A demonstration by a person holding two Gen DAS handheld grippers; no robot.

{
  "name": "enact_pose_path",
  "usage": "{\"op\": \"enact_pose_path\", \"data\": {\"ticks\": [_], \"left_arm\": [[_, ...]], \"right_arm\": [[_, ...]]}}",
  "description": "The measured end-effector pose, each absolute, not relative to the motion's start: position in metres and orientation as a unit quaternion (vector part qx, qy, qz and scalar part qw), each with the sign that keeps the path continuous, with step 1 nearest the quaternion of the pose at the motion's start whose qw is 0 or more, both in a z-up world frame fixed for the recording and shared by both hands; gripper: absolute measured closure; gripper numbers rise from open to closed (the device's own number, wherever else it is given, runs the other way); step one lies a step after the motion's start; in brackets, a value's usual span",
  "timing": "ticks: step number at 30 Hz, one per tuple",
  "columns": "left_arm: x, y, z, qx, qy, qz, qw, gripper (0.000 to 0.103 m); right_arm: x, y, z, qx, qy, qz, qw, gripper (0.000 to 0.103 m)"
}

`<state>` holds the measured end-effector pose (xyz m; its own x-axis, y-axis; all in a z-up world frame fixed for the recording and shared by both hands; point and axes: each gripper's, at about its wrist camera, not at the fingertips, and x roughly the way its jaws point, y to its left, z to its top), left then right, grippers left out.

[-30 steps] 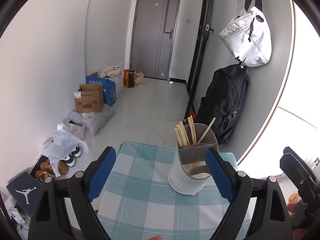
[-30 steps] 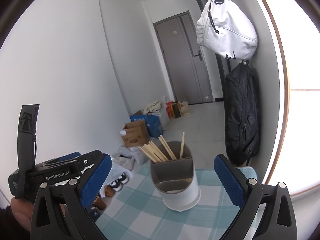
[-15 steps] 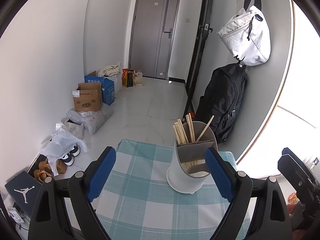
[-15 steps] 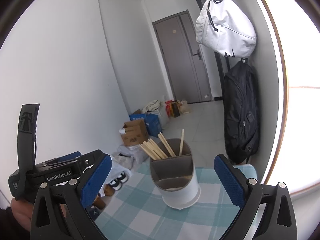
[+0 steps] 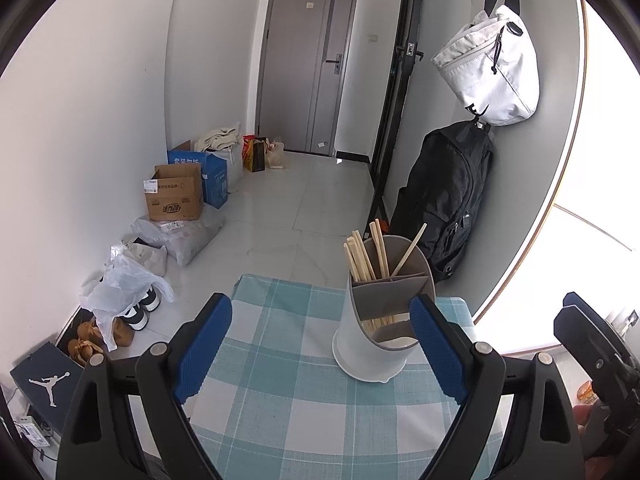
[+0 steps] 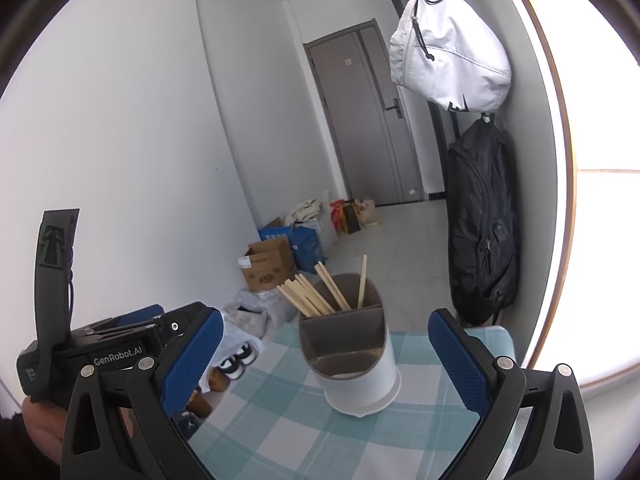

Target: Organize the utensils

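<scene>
1. The desk (image 5: pixel 280 396), covered with a teal-and-white checked cloth, is seen below both claws; nothing else is seen on the visible cloth except one container standing toward its far right part.

2. The utensil holder (image 5: pixel 360 344) — a white cylinder with a grey divided insert — stands upright on the cloth. In the left wrist view it is found ahead and to the right of centre, partly overlapped in the picture by the right blue pad; in the right wrist view the utensil holder (image 6: pixel 360 380) is seen almost centred between the pads, ahead and slightly below.

3. The left claw (image 5: pixel 320 352) is held with its jaws wide apart and nothing between them. The right claw (image 6: pixel 326 360) is likewise spread wide and empty. Neither touches the holder.

4. The chopsticks (image 5: pixel 366 254) are gathered in the rear compartments, long axes near upright and leaning, tips fanned outward above the rim; one stick (image 5: pixel 408 250) stands alone in the neighbouring rear compartment. The front compartment looks empty in the right wrist view.

5. It is judged that the right claw is better lined up — the holder lies straight along its pointing line — whereas the left claw would have to be shifted rightward first.
</scene>
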<state>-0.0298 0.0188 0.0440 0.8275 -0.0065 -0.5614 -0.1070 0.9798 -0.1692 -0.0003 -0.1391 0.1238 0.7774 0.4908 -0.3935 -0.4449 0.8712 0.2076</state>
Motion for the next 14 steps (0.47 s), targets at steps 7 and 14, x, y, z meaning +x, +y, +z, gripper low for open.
{"op": "enact_pose_path", "data": {"ticks": [7,14], "left_arm": [[-0.028,0.017,0.042,-0.095,0.293,0.025,0.951,0.015],[-0.023,0.016,0.035,-0.097,0.295,0.016,0.950,0.015]], "right_arm": [[0.001,-0.142,0.122,0.054,0.223,0.245,0.942,0.000],[0.005,-0.143,0.113,0.055,0.230,0.243,0.941,0.000]]}}
